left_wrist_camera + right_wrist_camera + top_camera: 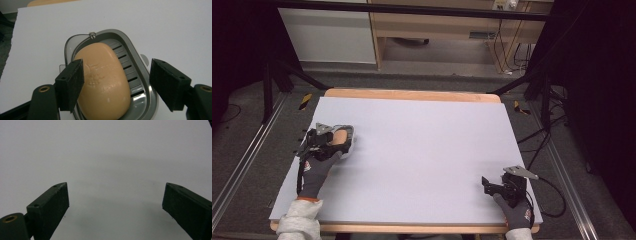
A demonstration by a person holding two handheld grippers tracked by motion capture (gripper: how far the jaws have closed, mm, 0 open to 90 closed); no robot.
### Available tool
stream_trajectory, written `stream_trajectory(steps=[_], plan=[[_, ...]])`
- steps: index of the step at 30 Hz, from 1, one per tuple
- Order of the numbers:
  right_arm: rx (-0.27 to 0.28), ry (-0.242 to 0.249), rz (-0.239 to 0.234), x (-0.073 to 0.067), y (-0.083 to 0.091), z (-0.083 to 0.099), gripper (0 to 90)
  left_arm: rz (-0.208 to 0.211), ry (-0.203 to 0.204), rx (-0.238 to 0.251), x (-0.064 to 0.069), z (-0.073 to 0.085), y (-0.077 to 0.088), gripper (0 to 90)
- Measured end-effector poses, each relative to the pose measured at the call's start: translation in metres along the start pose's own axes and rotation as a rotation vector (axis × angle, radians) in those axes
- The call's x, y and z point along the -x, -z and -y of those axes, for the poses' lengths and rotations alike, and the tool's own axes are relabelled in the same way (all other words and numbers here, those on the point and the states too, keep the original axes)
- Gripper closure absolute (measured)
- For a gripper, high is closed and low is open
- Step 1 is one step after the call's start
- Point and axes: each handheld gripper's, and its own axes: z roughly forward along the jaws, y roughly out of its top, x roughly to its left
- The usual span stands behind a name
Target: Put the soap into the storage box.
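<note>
My left gripper (116,85) straddles the tan soap (105,82) in its grey dish (147,100), jaws apart; my right gripper (115,210) gapes over the white tabletop (105,157).

light: even, overhead | surroundings dim | shadows soft | glare: tray rim (150,100) | focus: slightly soft

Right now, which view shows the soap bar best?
Left gripper view: the soap bar lies large in its grey slotted dish, between the open left gripper pads. The high view gives a small orange patch half hidden by that gripper. The right gripper view faces bare table.
</note>
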Motion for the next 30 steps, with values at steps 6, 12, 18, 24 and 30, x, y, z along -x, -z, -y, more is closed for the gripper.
stream_trajectory(steps=[6,12,18,24,30], plan=[[0.004,0.001,0.001,0.000,0.000,0.000,7.2,0.026,-0.010,0.031,0.003,-0.001,0.007,26.7],[0.004,-0.005,0.001,0.001,0.001,0.000,7.3,0.054,-0.013,0.068,0.008,0.000,0.019,26.7],[0.006,-0.003,0.004,0.001,0.002,0.000,7.3,0.115,0.004,0.089,0.012,0.009,0.029,27.1],[0.008,0.004,0.008,0.002,0.003,0.000,7.4,0.135,-0.014,0.103,0.019,0.020,0.038,26.6],[0.008,0.002,0.015,0.002,0.004,0.001,7.4,0.144,-0.042,0.101,0.027,0.035,0.048,24.7]])
